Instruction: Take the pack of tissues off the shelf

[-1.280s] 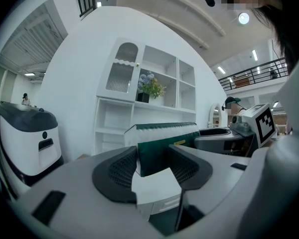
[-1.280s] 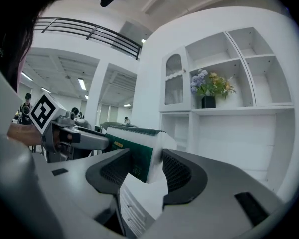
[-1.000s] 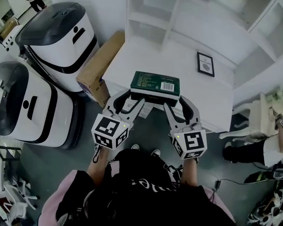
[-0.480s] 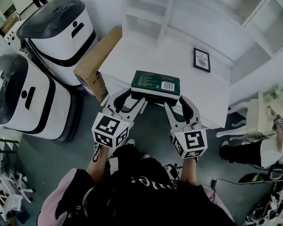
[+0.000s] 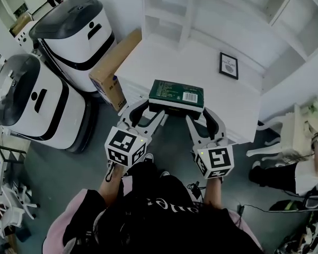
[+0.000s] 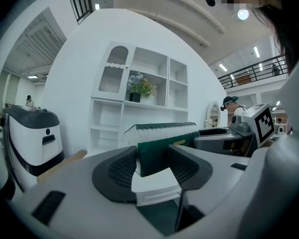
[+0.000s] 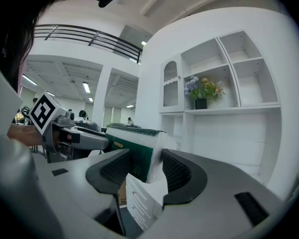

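- Head view: left gripper [image 5: 147,111] and right gripper [image 5: 202,116] each clamp one end of the green pack of tissues [image 5: 176,94], which spans from one pair of fingers to the other, above the front edge of a white cabinet top [image 5: 164,62].
- Left gripper view: the pads [image 6: 120,167] press on the pack's end; the right gripper view shows the same grip.
- Beyond the fingertips stands the shelf unit [image 6: 123,128]; one upper compartment holds a pot of flowers [image 6: 139,87].
- A framed picture [image 5: 229,66] lies past the right fingers, well apart from the pack.
- A cardboard box [image 5: 114,70] leans left of the left fingers, its contents hidden.
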The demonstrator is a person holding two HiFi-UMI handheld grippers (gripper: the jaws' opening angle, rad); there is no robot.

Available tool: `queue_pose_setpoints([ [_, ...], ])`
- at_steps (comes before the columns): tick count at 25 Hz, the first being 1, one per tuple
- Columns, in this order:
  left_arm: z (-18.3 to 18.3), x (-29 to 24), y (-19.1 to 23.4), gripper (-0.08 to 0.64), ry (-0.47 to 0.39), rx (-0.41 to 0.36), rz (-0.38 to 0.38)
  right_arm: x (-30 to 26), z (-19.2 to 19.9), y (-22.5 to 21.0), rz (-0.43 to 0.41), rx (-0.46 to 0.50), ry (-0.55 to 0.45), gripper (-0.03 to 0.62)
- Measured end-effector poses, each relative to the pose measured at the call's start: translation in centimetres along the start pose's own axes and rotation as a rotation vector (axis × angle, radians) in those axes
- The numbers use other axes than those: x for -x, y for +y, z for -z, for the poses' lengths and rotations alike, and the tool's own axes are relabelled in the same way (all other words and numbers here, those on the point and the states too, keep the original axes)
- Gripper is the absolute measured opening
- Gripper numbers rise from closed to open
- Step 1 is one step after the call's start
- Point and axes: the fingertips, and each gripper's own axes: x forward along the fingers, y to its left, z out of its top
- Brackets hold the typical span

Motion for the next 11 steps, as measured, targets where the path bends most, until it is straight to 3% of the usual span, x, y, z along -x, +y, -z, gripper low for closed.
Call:
queue_pose_setpoints([
  [11,0.8,1.1,-3.6,0.209,0.003,-0.011,-0.020,3.6,1.1,-0.2,-0.015,-0.005,-0.020,0.221],
])
